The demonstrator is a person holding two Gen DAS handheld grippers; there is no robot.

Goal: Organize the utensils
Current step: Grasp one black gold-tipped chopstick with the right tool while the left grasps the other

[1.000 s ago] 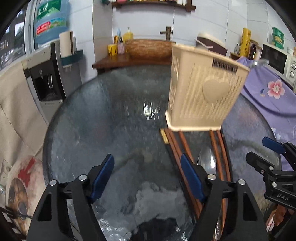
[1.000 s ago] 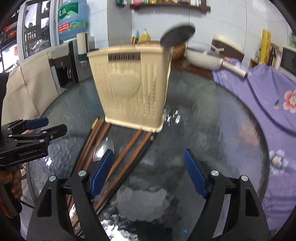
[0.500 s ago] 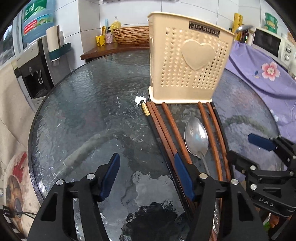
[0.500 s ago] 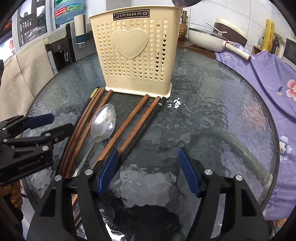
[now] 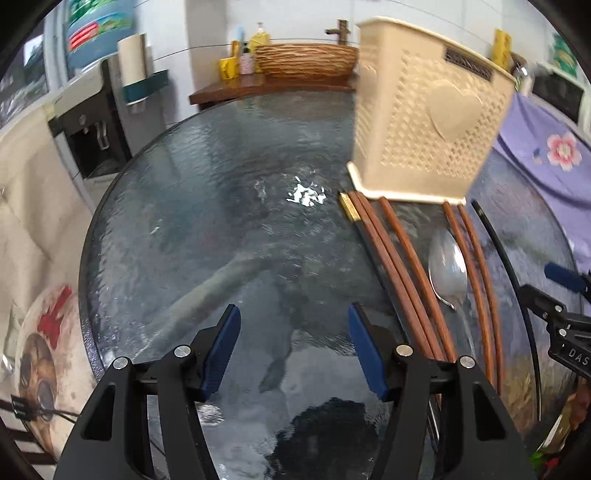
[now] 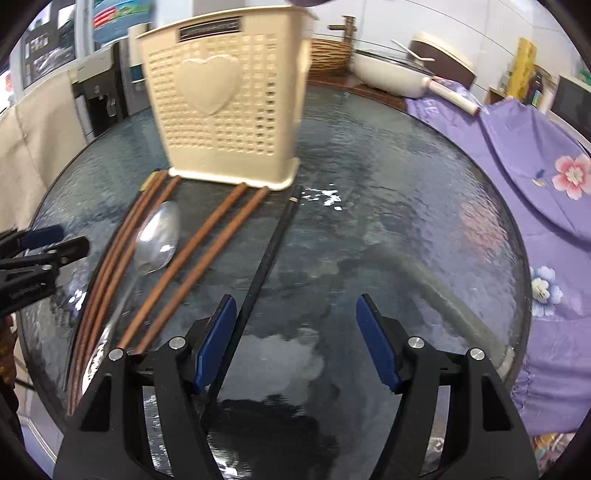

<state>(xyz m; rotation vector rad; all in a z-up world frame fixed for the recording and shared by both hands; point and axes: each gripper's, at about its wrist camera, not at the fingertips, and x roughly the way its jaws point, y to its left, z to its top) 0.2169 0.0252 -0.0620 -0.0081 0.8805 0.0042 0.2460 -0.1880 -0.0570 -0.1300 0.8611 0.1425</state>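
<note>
I hold both the left gripper (image 5: 293, 349) and right gripper (image 6: 295, 339) half-open and empty above the chopsticks (image 6: 207, 240) and spoon (image 6: 157, 236), which lie fanned before the cream utensil basket (image 6: 225, 107) at upper left, ready for picking.

We see a round textured-glass desk (image 5: 207, 206), white tiled wall (image 5: 303, 18), brown wooden shelf (image 5: 266, 86), and purple floral cloth (image 6: 517, 147).

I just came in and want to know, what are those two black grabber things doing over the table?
A person holds two grippers above a round glass table. The left gripper and the right gripper are both open and hold nothing. In front of them lie brown chopsticks, a black chopstick and a spoon, beside a cream utensil basket. Nothing has been picked up yet.
</note>
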